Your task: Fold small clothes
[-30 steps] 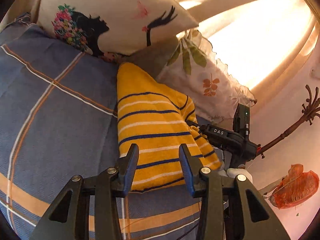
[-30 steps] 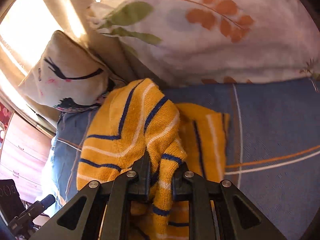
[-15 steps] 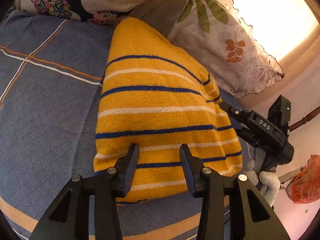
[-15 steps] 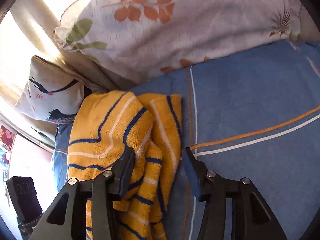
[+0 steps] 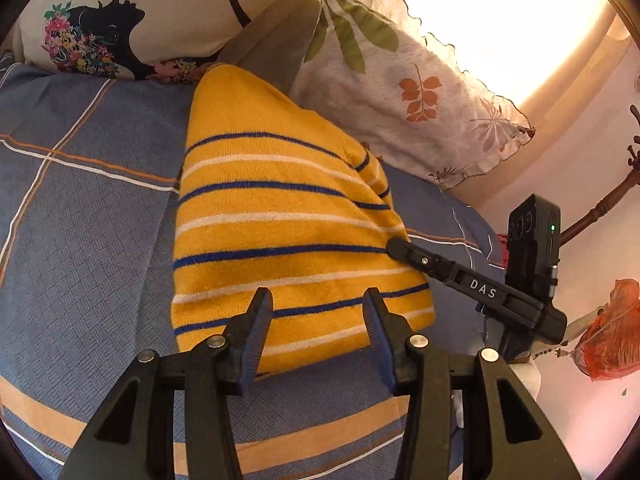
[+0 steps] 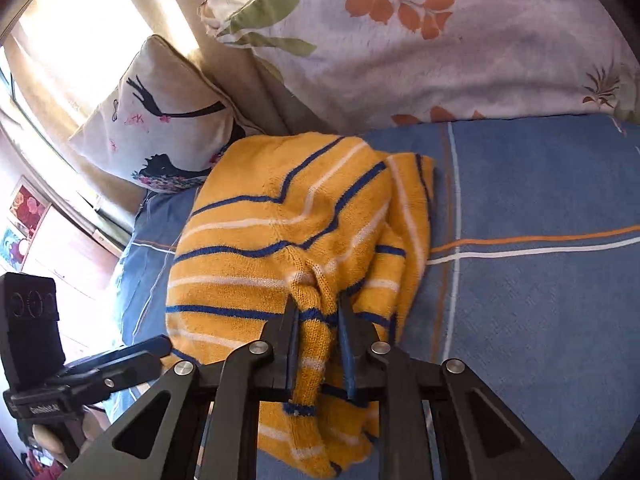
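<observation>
The sweater (image 6: 280, 248) hides its lower edge (near hem) beneath the right tongs (image 6: 318, 320).

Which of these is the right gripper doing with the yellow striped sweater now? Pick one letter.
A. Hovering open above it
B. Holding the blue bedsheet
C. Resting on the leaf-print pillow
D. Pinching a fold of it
D: in the right wrist view, the right gripper has its fingers closed in on a raised ridge of the yellow striped sweater, which bunches up between them.

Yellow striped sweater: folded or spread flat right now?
Partly folded. The yellow striped sweater has layers doubled over along its right edge, and the right gripper pinches a bunched fold. The left gripper is open.
</observation>
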A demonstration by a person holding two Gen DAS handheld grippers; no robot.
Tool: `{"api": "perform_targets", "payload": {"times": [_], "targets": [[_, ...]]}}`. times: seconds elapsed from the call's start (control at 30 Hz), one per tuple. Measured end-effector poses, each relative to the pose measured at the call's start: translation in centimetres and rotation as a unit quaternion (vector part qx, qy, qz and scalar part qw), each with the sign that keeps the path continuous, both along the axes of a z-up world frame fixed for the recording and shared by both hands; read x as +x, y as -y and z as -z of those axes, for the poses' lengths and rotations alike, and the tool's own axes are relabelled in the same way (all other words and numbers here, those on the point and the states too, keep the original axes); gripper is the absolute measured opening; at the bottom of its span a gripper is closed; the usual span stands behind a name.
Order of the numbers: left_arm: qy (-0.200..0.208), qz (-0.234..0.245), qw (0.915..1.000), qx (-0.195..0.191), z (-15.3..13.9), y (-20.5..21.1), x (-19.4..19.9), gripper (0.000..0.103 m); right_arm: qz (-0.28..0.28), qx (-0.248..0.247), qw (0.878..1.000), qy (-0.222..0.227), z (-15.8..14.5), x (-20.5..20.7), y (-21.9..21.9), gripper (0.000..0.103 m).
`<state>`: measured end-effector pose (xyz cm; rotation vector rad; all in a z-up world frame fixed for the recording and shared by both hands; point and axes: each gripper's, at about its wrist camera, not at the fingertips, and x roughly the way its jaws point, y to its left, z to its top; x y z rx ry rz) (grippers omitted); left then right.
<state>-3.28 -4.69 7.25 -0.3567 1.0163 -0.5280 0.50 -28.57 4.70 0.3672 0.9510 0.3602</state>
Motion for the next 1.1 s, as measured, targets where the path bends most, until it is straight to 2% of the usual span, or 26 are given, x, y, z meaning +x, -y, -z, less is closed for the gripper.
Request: {"api": "perform_targets", "payload": {"times": [0.13,0.23,0.27,0.3,0.37,0.47,0.53,0.63,0.77,0.83,0.87,0.9,0.93,0.97,1.0,1.03,1.07,1.1], "targets": [[-0.015,-0.028,0.9995,-0.005,0.6,-0.9,1.9,0.045,0.016,-0.026,0.999,-0.014,1.0,-1.1,1.7,0.017],[-0.047,-0.035,0.9982,-0.007,2.8,-0.5,3.6,0.045,0.02,-0.027,0.999,-0.023,1.9,-1.3,2.0,0.021],[-0.055,-0.028,0.9981,0.002,3.4,-0.1,3.8,0.046,0.02,-0.03,0.999,-0.024,2.0,-1.3,1.9,0.032],[-0.047,-0.021,0.9985,0.016,3.3,0.3,3.6,0.046,0.022,-0.038,0.999,-0.025,2.1,-1.4,2.1,0.048],[-0.034,0.0,0.9986,0.041,2.4,0.9,2.9,0.046,0.024,-0.054,0.998,-0.033,2.5,-1.3,2.3,0.064],[-0.019,0.009,0.9998,0.005,1.0,-0.6,2.1,0.046,0.031,-0.022,0.998,-0.041,2.2,-1.1,3.2,0.065],[-0.009,-0.018,0.9998,-0.002,0.4,-2.4,2.3,0.046,0.043,0.003,0.999,-0.02,1.0,-1.4,4.3,0.067],[-0.014,-0.052,0.9985,-0.011,0.7,-4.9,3.4,0.048,0.064,-0.001,0.998,0.019,-1.0,-1.1,5.2,0.07],[-0.032,-0.068,0.9968,-0.029,1.3,-5.9,4.1,0.049,0.063,-0.012,0.997,0.04,-2.0,2.7,4.2,0.071],[-0.028,-0.069,0.9969,-0.027,1.1,-5.6,4.0,0.049,0.058,-0.012,0.998,0.025,-1.2,5.6,3.3,0.074],[-0.027,-0.069,0.9969,-0.028,1.0,-5.6,3.9,0.049,0.053,0.001,0.999,0.007,-0.3,7.0,3.0,0.072],[-0.027,-0.068,0.9969,-0.028,0.9,-5.6,3.9,0.05,0.039,0.028,0.999,-0.018,0.7,8.1,2.7,0.047],[-0.025,-0.068,0.997,-0.026,0.7,-5.7,3.9,0.051,0.022,0.057,0.997,-0.041,1.7,9.0,2.3,0.037],[-0.023,-0.068,0.9971,-0.024,0.5,-5.8,3.9,0.051,0.018,0.06,0.997,-0.043,1.9,9.1,2.1,0.035],[-0.02,-0.07,0.9971,-0.022,0.4,-5.9,3.9,0.051,0.017,0.044,0.998,-0.029,1.6,8.7,1.9,0.026],[-0.018,-0.072,0.9971,-0.018,0.3,-6.1,4.1,0.053,0.019,0.022,0.999,-0.018,1.1,8.2,1.9,0.023],[-0.017,-0.075,0.9969,-0.015,0.4,-6.3,4.3,0.057,0.026,0.003,1.0,-0.01,0.7,7.6,2.2,0.012],[-0.018,-0.079,0.9966,-0.012,0.5,-6.5,4.6,0.058,0.039,-0.015,0.999,-0.007,0.3,7.0,2.7,0.01]]}}
